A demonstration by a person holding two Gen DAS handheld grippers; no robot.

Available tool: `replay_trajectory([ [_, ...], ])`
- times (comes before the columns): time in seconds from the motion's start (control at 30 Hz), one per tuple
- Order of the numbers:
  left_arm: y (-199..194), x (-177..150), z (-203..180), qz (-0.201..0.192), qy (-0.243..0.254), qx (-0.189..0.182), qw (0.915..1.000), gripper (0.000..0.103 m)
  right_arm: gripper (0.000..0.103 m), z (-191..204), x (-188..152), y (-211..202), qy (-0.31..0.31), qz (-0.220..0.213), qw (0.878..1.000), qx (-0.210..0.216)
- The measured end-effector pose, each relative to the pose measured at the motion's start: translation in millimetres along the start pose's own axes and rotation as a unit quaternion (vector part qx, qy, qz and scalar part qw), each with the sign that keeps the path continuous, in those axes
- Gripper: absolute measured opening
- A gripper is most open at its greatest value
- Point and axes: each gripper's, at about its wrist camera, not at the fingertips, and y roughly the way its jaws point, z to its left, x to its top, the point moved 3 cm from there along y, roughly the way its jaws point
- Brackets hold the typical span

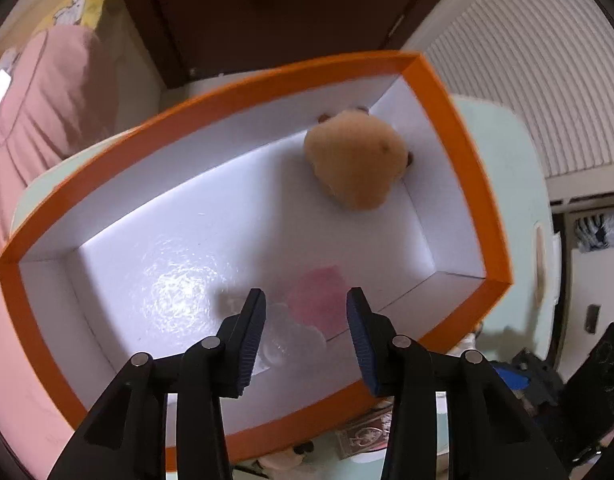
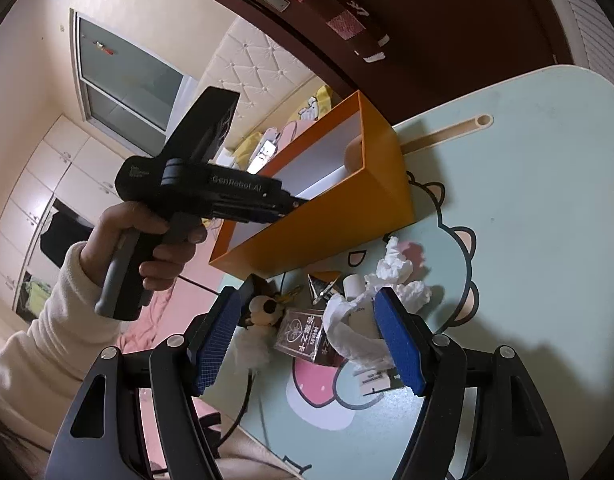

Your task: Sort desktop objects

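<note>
An orange box (image 1: 459,128) with a white inside stands on the pale green table. A tan plush toy (image 1: 357,160) lies in its far corner. A clear and pink item (image 1: 307,312) lies on the box floor, blurred, just below my left gripper (image 1: 305,334), which is open over the box. In the right wrist view the left gripper (image 2: 285,204) reaches into the orange box (image 2: 347,216). My right gripper (image 2: 307,336) is open and empty above a pile: crumpled white tissue (image 2: 391,272), a card box (image 2: 303,334), a small plush keychain (image 2: 265,310).
The pale green table (image 2: 527,200) carries a cartoon print and a beige pen groove (image 2: 447,132). A dark door stands behind the table. A pink bed and white wardrobes lie to the left. A black cable (image 2: 247,396) hangs off the table's near edge.
</note>
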Motion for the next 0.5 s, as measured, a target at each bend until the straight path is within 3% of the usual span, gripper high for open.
replay_trajectory([
  [0.27,-2,-6,8,-0.019,0.011,0.006,0.9998,0.019,0.070,-2,-2,-1,0.006,-0.001,1.000,-0.001],
  [0.4,-17,-15,21,-0.055,0.011,0.021,0.9982,0.018,0.070,-2,-2,-2,0.006,-0.004,1.000,-0.006],
  [0.5,-40,-25,31,-0.081,0.000,-0.007,0.9967,0.000,0.070,-2,-3,-3,0.004,-0.006,1.000,-0.009],
])
